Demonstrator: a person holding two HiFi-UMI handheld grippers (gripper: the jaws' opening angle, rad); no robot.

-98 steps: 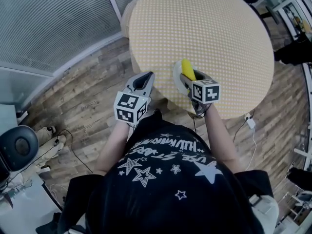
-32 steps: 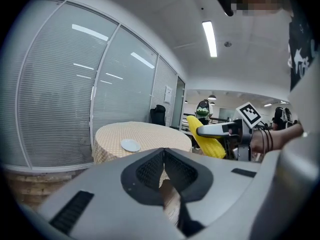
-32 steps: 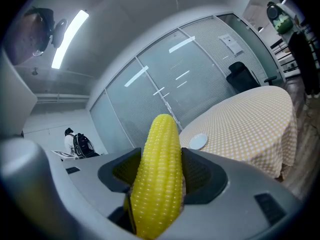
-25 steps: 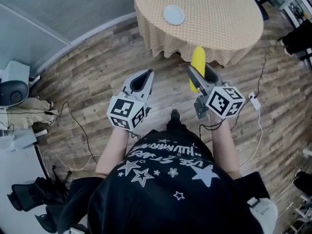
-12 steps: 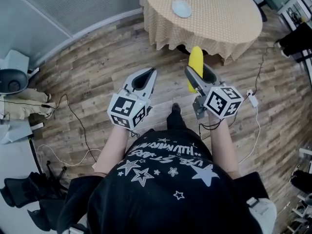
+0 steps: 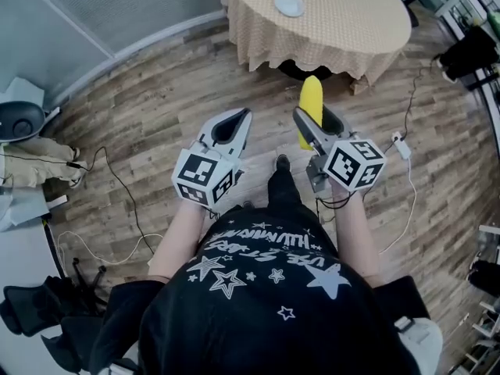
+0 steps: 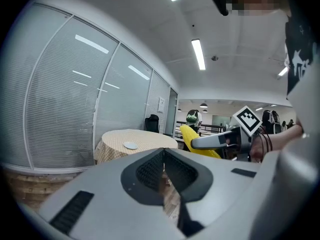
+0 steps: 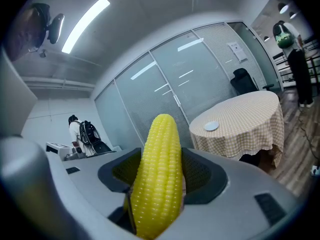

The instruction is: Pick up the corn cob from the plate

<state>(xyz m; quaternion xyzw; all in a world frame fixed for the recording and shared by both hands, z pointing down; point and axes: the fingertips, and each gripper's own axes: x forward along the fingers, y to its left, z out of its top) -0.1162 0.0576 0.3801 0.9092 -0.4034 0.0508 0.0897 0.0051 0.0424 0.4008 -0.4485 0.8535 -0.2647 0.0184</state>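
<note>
My right gripper (image 6: pixel 314 122) is shut on a yellow corn cob (image 6: pixel 310 106), which sticks out past its jaws over the wooden floor. In the right gripper view the corn cob (image 8: pixel 158 174) stands upright between both jaws of the right gripper (image 8: pixel 160 176). A small white plate (image 6: pixel 289 5) lies bare on the round checked table (image 6: pixel 344 30), well ahead of both grippers. My left gripper (image 6: pixel 229 125) is shut with nothing in it, level with the right one. In the left gripper view the left gripper (image 7: pixel 163 171) shows closed jaws, with the corn cob (image 7: pixel 192 138) to its right.
The table (image 8: pixel 245 116) with the plate (image 8: pixel 211 126) stands by a glass wall with blinds (image 6: pixel 117 6). Cables (image 6: pixel 117 201) and a white plug (image 6: pixel 401 148) lie on the wooden floor (image 6: pixel 148 116). A grey machine (image 6: pixel 19 119) sits at far left. People (image 8: pixel 82 134) stand in the background.
The person has stepped back from the table, carrying the corn cob in the right gripper. The table and plate now lie farther ahead. Both grippers keep the same pose.
</note>
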